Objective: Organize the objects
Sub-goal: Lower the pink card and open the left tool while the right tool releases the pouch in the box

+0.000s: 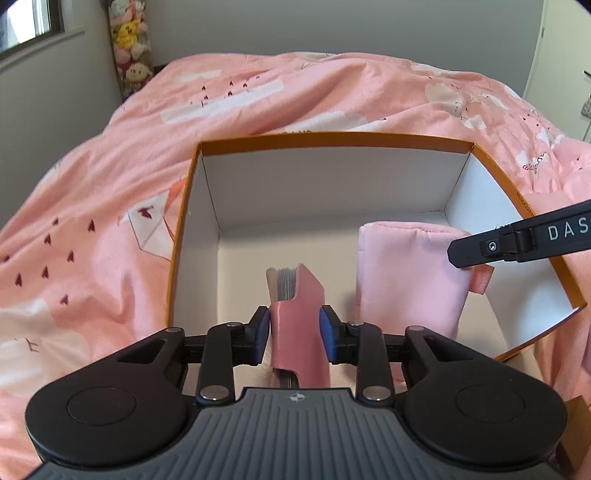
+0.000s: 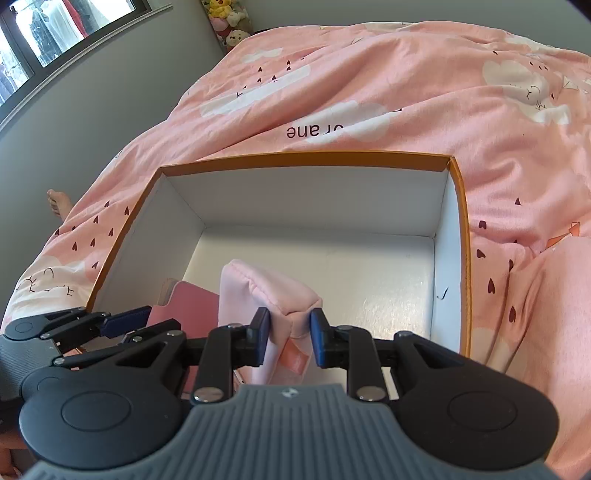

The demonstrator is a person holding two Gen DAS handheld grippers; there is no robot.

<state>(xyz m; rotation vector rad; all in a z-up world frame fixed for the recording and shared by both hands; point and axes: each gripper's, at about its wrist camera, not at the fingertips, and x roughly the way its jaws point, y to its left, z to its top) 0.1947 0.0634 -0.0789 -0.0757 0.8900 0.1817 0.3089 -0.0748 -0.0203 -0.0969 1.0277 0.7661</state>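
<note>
An open cardboard box point(image 1: 332, 138) with an orange rim and white inside lies on a pink bedspread; it also shows in the right wrist view point(image 2: 306, 159). My left gripper point(image 1: 295, 330) is shut on a pink notebook point(image 1: 299, 317) and holds it upright inside the box near its front. My right gripper point(image 2: 286, 338) is shut on the end of a pale pink fabric pouch point(image 2: 266, 291), standing in the box to the right of the notebook. The pouch point(image 1: 406, 273) and a right gripper finger point(image 1: 517, 240) show in the left wrist view. The notebook point(image 2: 188, 306) and left gripper point(image 2: 92, 328) show in the right wrist view.
The pink bedspread point(image 1: 258, 96) with cloud and heart prints surrounds the box. Stuffed toys point(image 1: 131, 40) hang in the far corner by a grey wall. A window point(image 2: 44, 33) is at upper left. A bare foot point(image 2: 57, 201) rests left of the bed.
</note>
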